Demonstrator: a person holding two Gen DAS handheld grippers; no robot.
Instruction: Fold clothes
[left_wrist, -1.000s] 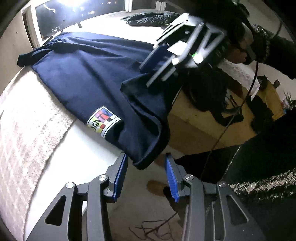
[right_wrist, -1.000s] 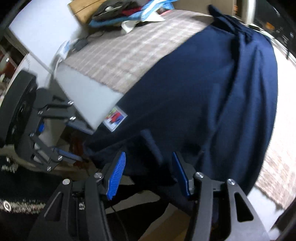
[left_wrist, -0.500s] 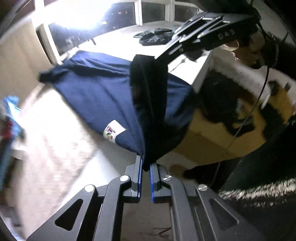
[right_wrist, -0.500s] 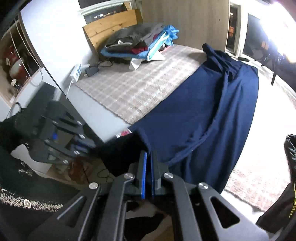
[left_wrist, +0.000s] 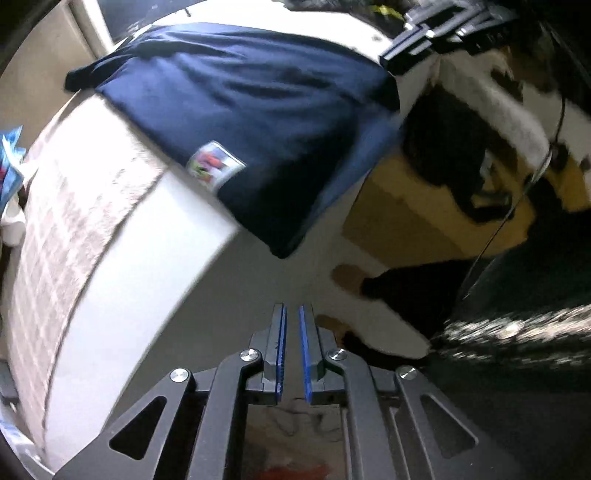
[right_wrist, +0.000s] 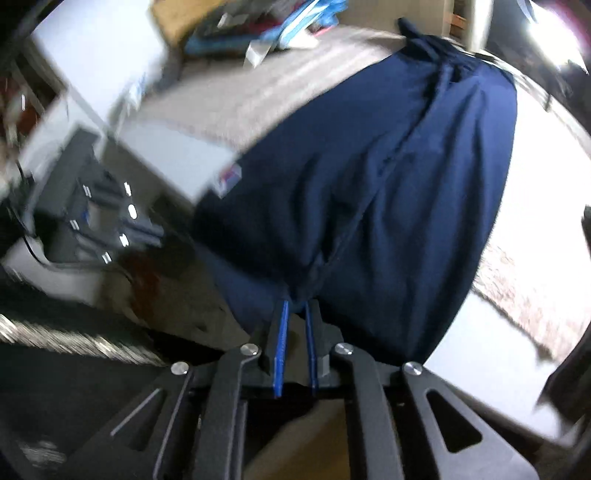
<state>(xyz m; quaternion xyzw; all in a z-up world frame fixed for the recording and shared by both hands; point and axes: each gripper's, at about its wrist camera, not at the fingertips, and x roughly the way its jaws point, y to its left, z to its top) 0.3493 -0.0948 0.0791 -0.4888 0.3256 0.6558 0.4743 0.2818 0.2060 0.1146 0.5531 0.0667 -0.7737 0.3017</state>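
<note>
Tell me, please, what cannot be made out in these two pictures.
Patch on the navy shirt: left wrist view, print smeared by motion blur.
Pile of clothes: right wrist view, blurred, cut by the top edge.
Dark garment: left wrist view, cut by the top edge.

Home bedroom: bed w/ white mattress (left_wrist: 122, 280) under a checked blanket (left_wrist: 62, 221), folded clothes pile (right_wrist: 258, 26) at far end, wood floor (left_wrist: 406, 206), bright window (right_wrist: 554, 37) far right.

Two close wrist fisheyes, steeply downward, sharing the navy garment (left_wrist: 266, 110).
</note>
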